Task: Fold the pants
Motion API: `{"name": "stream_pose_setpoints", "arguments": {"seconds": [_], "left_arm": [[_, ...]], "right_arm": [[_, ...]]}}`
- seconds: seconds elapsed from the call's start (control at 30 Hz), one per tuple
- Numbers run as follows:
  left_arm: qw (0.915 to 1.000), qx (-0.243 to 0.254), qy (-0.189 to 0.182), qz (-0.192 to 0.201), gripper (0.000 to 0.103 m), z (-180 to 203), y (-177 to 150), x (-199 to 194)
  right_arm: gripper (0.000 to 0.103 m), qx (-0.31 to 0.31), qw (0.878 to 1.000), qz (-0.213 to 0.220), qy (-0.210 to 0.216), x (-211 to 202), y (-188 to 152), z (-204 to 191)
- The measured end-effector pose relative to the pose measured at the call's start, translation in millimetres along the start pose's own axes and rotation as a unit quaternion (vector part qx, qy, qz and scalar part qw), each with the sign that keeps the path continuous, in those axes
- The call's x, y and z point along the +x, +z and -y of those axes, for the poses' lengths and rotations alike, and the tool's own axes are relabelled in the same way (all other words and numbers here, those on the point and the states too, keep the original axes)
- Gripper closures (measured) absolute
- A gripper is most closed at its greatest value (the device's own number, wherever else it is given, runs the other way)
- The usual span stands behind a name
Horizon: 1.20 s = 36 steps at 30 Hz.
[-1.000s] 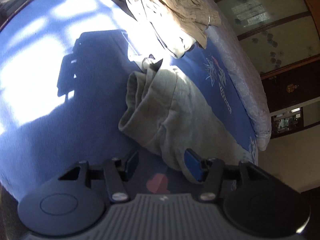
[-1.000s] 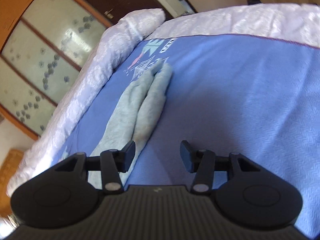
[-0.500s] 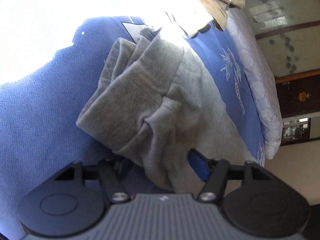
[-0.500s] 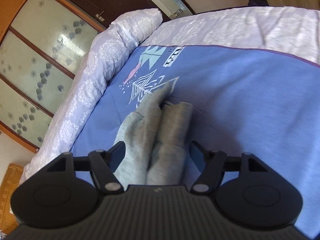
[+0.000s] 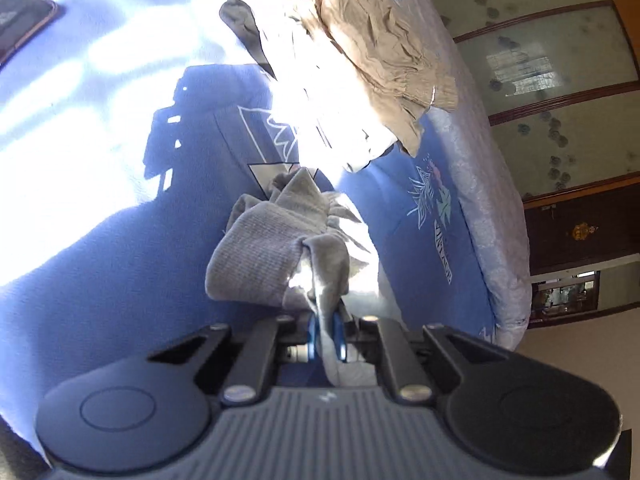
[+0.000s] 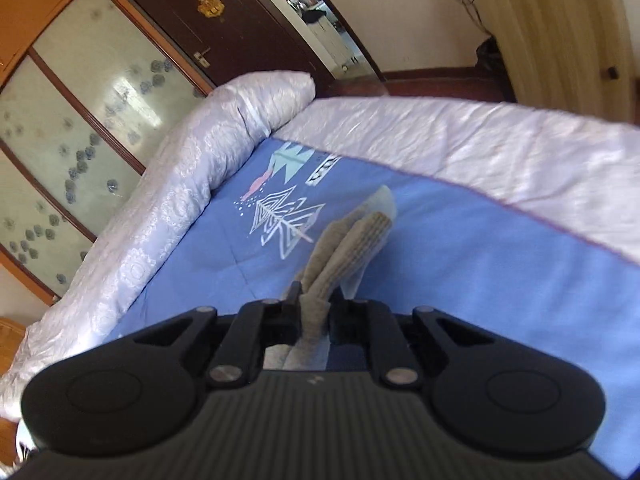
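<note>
Grey sweatpants lie on a blue bedspread. In the left wrist view their ribbed waistband end [image 5: 264, 256] is bunched up and lifted off the bedspread [image 5: 120, 280]. My left gripper [image 5: 325, 334] is shut on a fold of that waistband end. In the right wrist view the two ribbed leg cuffs [image 6: 356, 244] stick up side by side. My right gripper [image 6: 314, 312] is shut on the legs just below the cuffs and holds them off the bedspread [image 6: 480, 264].
A pile of other clothes, with a beige garment [image 5: 372, 40] on top, lies beyond the waistband. A dark phone [image 5: 24, 24] lies at the far left. A white quilt [image 6: 460, 148] edges the bed. A cabinet with glass doors [image 6: 80, 120] stands beside it.
Both grippers came down over the pants, closed on them and lifted: the left on the waistband end, the right on the legs near the cuffs.
</note>
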<state>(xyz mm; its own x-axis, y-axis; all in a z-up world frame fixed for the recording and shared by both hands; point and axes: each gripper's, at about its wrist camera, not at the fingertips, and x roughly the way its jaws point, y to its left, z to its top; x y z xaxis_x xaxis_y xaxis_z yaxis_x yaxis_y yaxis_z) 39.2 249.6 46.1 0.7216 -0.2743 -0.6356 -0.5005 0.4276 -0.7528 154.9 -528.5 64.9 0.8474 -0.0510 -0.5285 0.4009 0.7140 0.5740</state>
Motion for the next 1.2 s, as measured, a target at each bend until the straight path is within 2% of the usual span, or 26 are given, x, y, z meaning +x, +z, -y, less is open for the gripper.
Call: {"name": "stream_pose_setpoints", "arguments": {"seconds": [0.07,0.17,0.27,0.3,0.33,0.37,0.4,0.43,0.47,0.5,0.6,0.63,0.67,0.7,0.77,0.83,0.87,0.9,0.93,0.97,1.0,1.03,1.07,1.1,1.13,1.2], "left_arm": [[0.9999,0.008,0.010,0.001,0.095,-1.6,0.6,-16.6],[0.9984,0.030,0.047,-0.008,0.094,-10.6,-6.1,-26.5],[0.9934,0.017,0.101,-0.051,0.090,-44.8,-19.9,-12.9],[0.9915,0.016,0.114,-0.060,0.079,-54.8,-24.5,-9.0],[0.9901,0.009,0.122,-0.068,0.070,-66.0,-30.1,-7.4],[0.9901,0.001,0.123,-0.067,0.066,-72.9,-33.2,-9.9],[0.9910,0.000,0.119,-0.061,0.070,-76.3,-34.5,-16.7],[0.9916,0.005,0.120,-0.050,0.070,-75.7,-33.1,-24.5],[0.9925,0.013,0.116,-0.035,0.070,-73.6,-30.2,-33.2],[0.9937,0.023,0.108,-0.020,0.070,-69.6,-26.0,-41.1],[0.9933,0.085,0.078,0.010,0.068,-31.8,-7.0,-52.3],[0.9908,0.112,0.075,0.014,0.065,-16.1,-3.2,-49.0],[0.9857,0.151,0.072,0.015,0.055,5.6,0.5,-40.4],[0.9800,0.185,0.073,0.012,0.039,23.8,3.5,-29.0],[0.9679,0.239,0.078,-0.002,0.029,53.3,11.3,5.6],[0.9571,0.277,0.080,-0.032,0.024,67.4,19.4,46.0],[0.9551,0.279,0.089,-0.045,0.018,68.9,22.6,64.9],[0.9554,0.272,0.100,-0.059,0.018,65.8,23.1,82.3],[0.9557,0.266,0.103,-0.073,0.018,63.1,22.0,98.7],[0.9532,0.270,0.111,-0.079,0.023,62.1,18.1,111.5],[0.9458,0.290,0.129,-0.068,0.046,63.8,10.4,119.4],[0.9306,0.327,0.157,-0.047,0.060,67.2,-1.3,123.7],[0.9193,0.355,0.168,-0.033,0.078,70.2,-9.5,124.5],[0.9152,0.367,0.165,-0.024,0.084,71.6,-14.2,121.7],[0.9150,0.370,0.160,-0.017,0.086,71.8,-15.1,116.5],[0.9230,0.356,0.145,-0.001,0.089,71.3,-8.2,99.2]], "right_arm": [[0.089,0.003,1.000,0.002,0.004,-46.1,-8.6,20.5],[0.088,0.006,1.000,-0.008,-0.004,-103.7,-36.8,59.9],[0.083,0.014,0.998,-0.033,-0.060,-123.9,-73.0,99.8],[0.077,0.025,0.995,-0.036,-0.090,-126.3,-82.3,111.2],[0.073,0.039,0.992,-0.021,-0.116,-135.0,-88.2,121.2],[0.074,0.055,0.991,0.005,-0.124,-146.8,-90.8,127.9],[0.073,0.073,0.985,0.039,-0.152,-160.3,-90.5,131.0],[0.066,0.080,0.976,0.068,-0.189,-170.3,-89.1,130.7],[0.065,0.082,0.963,0.102,-0.235,-181.5,-86.4,129.1],[0.065,0.078,0.958,0.125,-0.248,-188.9,-83.9,125.2],[0.065,0.018,0.966,0.148,-0.209,-193.7,-85.9,93.1],[0.065,-0.011,0.970,0.144,-0.193,-189.4,-90.6,78.2],[0.065,-0.036,0.976,0.134,-0.170,-182.7,-95.8,63.4],[0.064,-0.057,0.982,0.116,-0.139,-173.9,-103.5,47.7],[0.063,-0.087,0.990,0.074,-0.085,-157.4,-121.9,21.2],[0.063,-0.110,0.992,0.028,-0.046,-141.8,-143.8,-1.2],[0.063,-0.121,0.992,0.010,-0.035,-135.6,-153.7,-9.2],[0.063,-0.132,0.991,-0.007,-0.028,-130.3,-164.1,-16.9],[0.062,-0.143,0.989,-0.021,-0.025,-127.1,-172.4,-21.8],[0.062,-0.156,0.987,-0.033,-0.024,-124.4,-178.8,-26.3],[0.062,-0.168,0.985,-0.039,-0.025,-123.2,-182.8,-28.5],[0.062,-0.178,0.983,-0.041,-0.029,-123.0,-183.8,-28.3],[0.062,-0.184,0.982,-0.039,-0.034,-125.1,-183.1,-26.1],[0.062,-0.183,0.982,-0.032,-0.038,-127.1,-177.0,-20.6],[0.062,-0.178,0.983,-0.025,-0.041,-128.5,-170.7,-15.5],[0.062,-0.166,0.985,-0.009,-0.043,-125.8,-151.4,-9.0]]}}
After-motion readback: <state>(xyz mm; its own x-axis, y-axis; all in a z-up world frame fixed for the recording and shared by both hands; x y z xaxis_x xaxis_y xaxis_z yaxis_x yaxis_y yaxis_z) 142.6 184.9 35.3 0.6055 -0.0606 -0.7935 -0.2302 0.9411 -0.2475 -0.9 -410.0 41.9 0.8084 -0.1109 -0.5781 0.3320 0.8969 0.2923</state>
